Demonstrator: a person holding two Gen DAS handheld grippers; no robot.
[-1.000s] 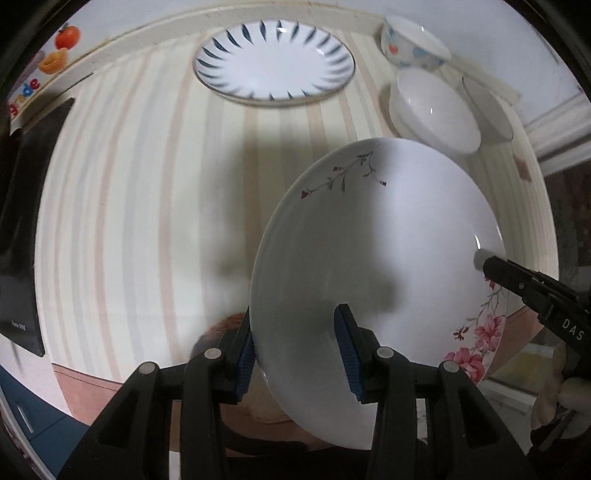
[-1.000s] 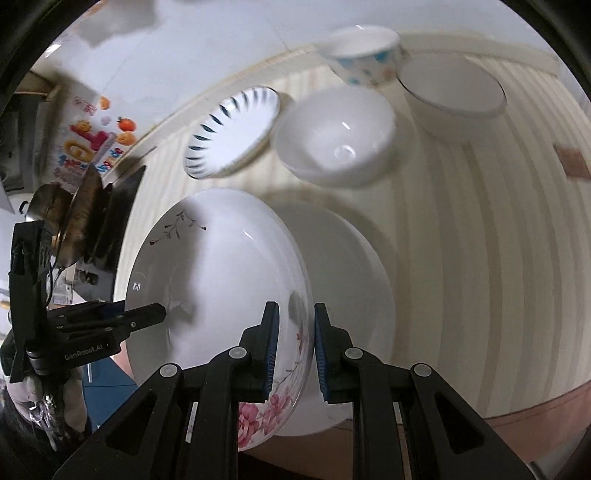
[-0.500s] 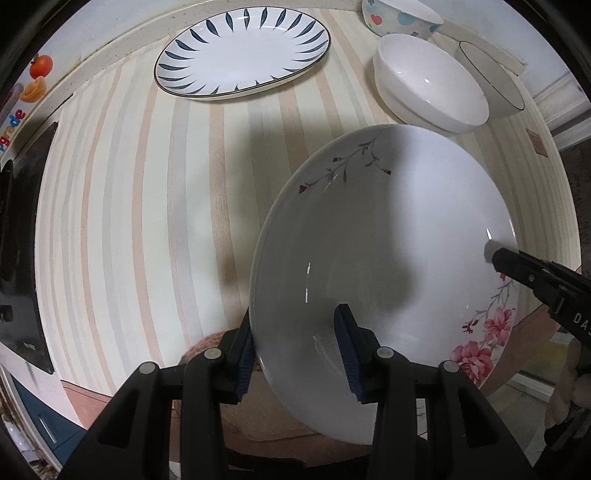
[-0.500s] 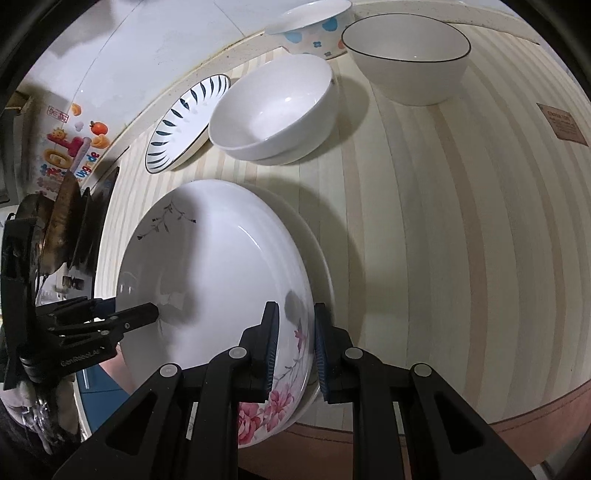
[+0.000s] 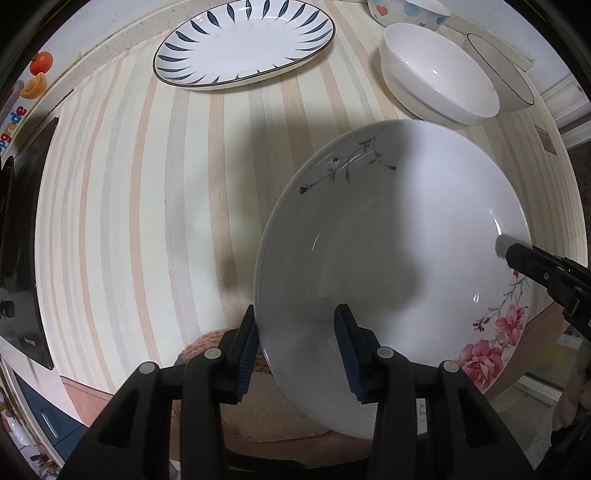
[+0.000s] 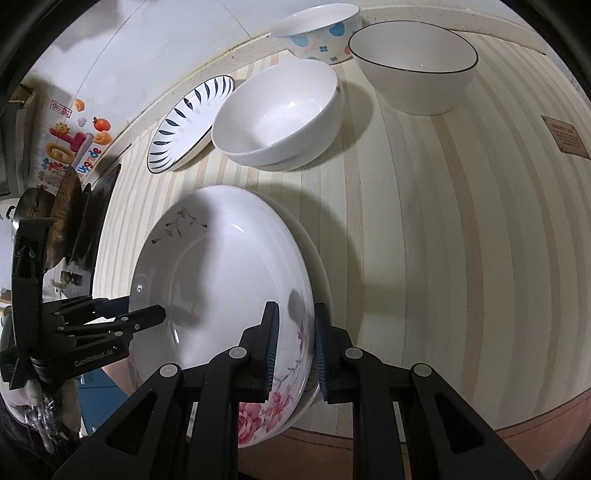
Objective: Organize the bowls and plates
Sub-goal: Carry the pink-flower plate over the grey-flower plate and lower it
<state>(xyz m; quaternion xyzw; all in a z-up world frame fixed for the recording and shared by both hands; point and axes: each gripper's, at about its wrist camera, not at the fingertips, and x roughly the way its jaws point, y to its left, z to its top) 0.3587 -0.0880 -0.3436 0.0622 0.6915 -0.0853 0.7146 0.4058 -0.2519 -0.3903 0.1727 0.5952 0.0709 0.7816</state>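
Note:
A large white floral plate (image 5: 399,258) is held by both grippers at the table's near edge. My left gripper (image 5: 297,345) is shut on its near rim. My right gripper (image 6: 293,349) is shut on the rim at the pink flowers, and it shows at the right of the left wrist view (image 5: 543,269). In the right wrist view the floral plate (image 6: 221,280) lies on or just above a plain white plate (image 6: 320,266) underneath; I cannot tell if they touch.
At the back stand a blue-leaf oval plate (image 5: 243,44), stacked white bowls (image 6: 277,114), a black-rimmed white bowl (image 6: 413,70) and a patterned bowl (image 6: 321,33). A black cooktop (image 5: 18,236) lies at the left. The striped table's front edge (image 6: 480,432) is close.
Both grippers have lowered the floral plate toward the table and the plain plate beneath it. The views have tilted downward and the back dishes look nearer.

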